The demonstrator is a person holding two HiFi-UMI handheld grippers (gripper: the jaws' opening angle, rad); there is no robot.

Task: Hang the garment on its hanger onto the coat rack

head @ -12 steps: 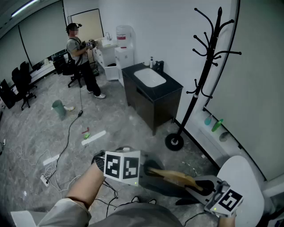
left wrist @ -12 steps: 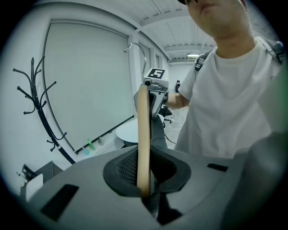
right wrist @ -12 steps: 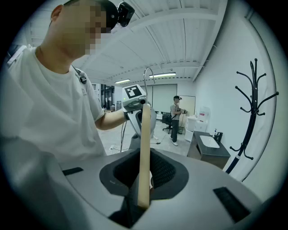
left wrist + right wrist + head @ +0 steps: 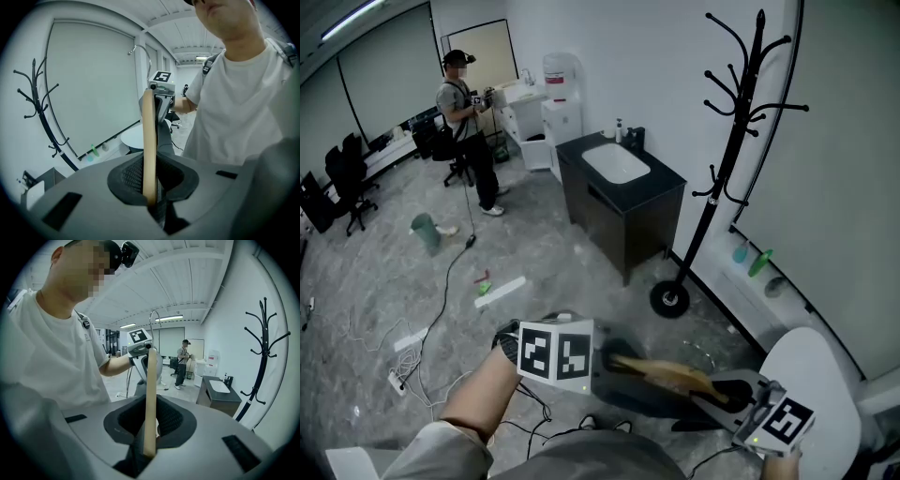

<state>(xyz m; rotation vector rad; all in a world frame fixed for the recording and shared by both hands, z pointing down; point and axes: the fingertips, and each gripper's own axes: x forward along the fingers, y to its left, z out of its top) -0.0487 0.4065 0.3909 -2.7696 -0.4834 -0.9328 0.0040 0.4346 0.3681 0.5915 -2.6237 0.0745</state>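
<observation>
A wooden hanger [image 4: 667, 373] with a dark garment [image 4: 642, 394] draped on it is held level between my two grippers, low in the head view. My left gripper [image 4: 609, 361] is shut on one end of the hanger [image 4: 149, 154], and my right gripper [image 4: 729, 401] is shut on the other end [image 4: 150, 404]. The metal hook [image 4: 139, 49] curves upward from the middle of the bar. A tall black coat rack [image 4: 736, 141] stands by the white wall ahead on the right, apart from the hanger; it also shows in the gripper views [image 4: 41, 110] [image 4: 260, 359].
A black cabinet with a white sink [image 4: 623, 192] stands left of the rack's round base [image 4: 668, 300]. A white round table [image 4: 811, 384] lies beside my right gripper. Cables [image 4: 441, 300] trail over the floor. Another person [image 4: 469, 122] stands far off by a water dispenser [image 4: 562, 94].
Both grippers and the hanger stay almost where they were. The person in the distance has shifted stance slightly.
</observation>
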